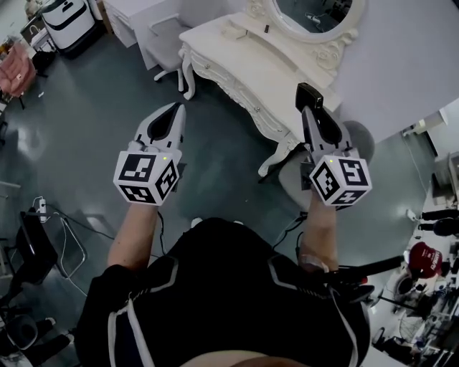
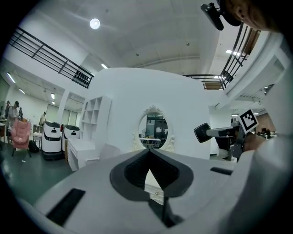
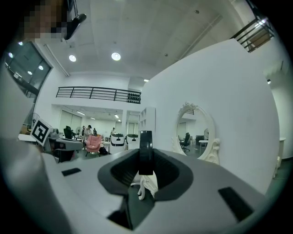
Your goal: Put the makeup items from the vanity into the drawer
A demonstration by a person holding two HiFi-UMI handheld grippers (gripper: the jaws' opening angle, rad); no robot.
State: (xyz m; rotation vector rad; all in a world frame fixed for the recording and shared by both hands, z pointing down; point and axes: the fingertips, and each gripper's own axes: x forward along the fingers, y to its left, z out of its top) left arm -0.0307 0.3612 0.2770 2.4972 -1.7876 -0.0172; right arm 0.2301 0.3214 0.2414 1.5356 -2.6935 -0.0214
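The white vanity (image 1: 240, 61) with its oval mirror (image 1: 308, 14) stands ahead of me, and one small dark item (image 1: 266, 29) lies on its top. No drawer shows as open. My right gripper (image 1: 310, 107) is held level in the air in front of the vanity's right end, shut on a flat black compact (image 1: 309, 94). That compact (image 3: 145, 153) is edge-on between the jaws in the right gripper view, and the left gripper view shows it as a black square (image 2: 202, 132). My left gripper (image 1: 175, 109) hovers to the left over the floor, shut with nothing in it (image 2: 149, 153).
A white chair (image 1: 166, 44) stands left of the vanity and a grey round stool (image 1: 362, 137) lies below my right gripper. White machines (image 1: 68, 21) and a pink chair (image 1: 16, 70) are at the far left. Cables (image 1: 64, 229) run over the floor.
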